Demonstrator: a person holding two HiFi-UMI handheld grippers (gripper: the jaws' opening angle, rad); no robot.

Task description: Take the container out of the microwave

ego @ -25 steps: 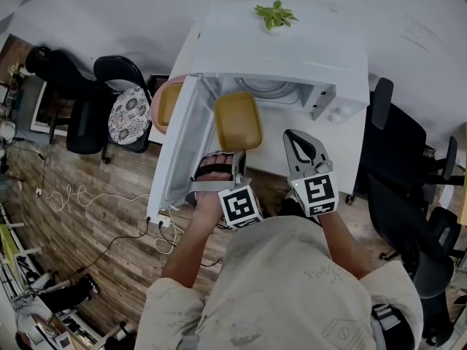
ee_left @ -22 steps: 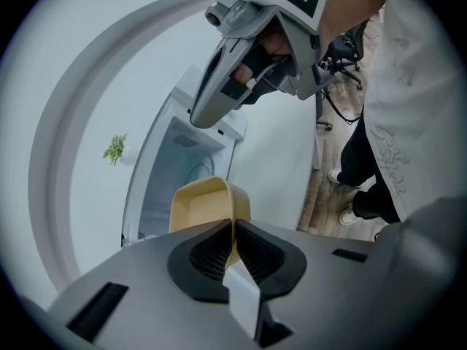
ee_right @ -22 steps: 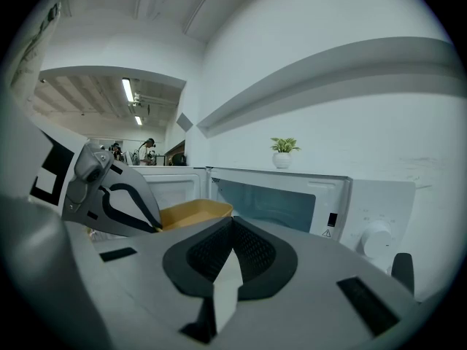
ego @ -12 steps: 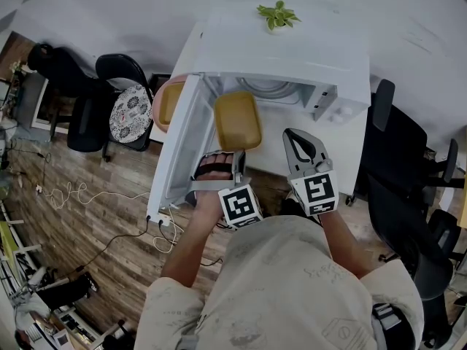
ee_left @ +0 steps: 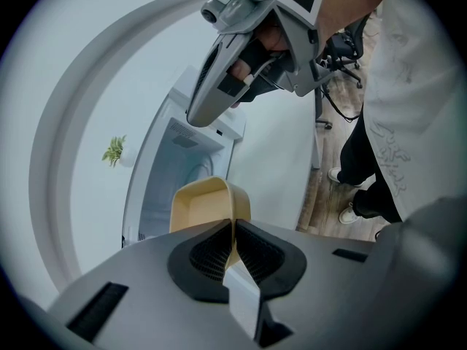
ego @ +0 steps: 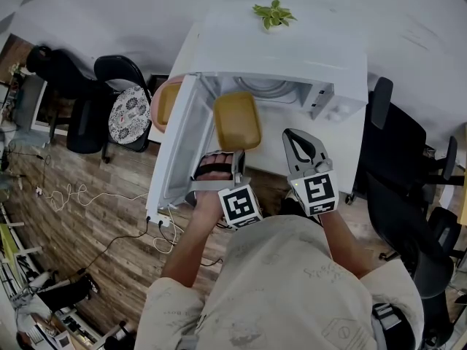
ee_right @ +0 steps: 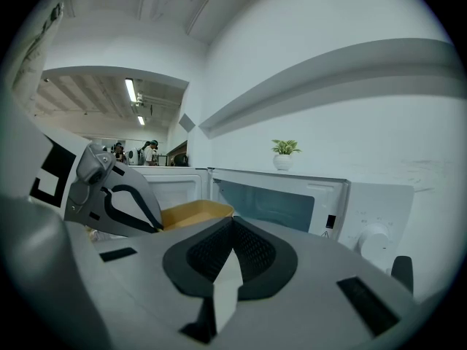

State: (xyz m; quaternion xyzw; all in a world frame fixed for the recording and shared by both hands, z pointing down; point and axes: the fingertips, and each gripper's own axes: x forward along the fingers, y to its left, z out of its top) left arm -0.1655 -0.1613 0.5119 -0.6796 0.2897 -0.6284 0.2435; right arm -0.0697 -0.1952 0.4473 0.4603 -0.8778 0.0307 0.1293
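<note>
A yellow container (ego: pixel 237 120) hangs in the air just in front of the white microwave's (ego: pixel 292 57) open cavity. My left gripper (ego: pixel 238 154) is shut on the container's near rim. In the left gripper view the rim (ee_left: pixel 208 204) sits pinched between the dark pads (ee_left: pixel 252 250). The microwave door (ego: pixel 179 148) stands swung open to the left. My right gripper (ego: pixel 292 135) is to the right of the container, apart from it, shut and empty. In the right gripper view the container (ee_right: pixel 195 211) and the left gripper (ee_right: pixel 109 195) show left of the microwave (ee_right: pixel 292 203).
A small potted plant (ego: pixel 273 13) stands on top of the microwave. A black chair with a patterned cushion (ego: pixel 130 111) is at the left. Black office chairs (ego: pixel 408 173) stand at the right. Cables (ego: pixel 73 195) trail over the wooden floor.
</note>
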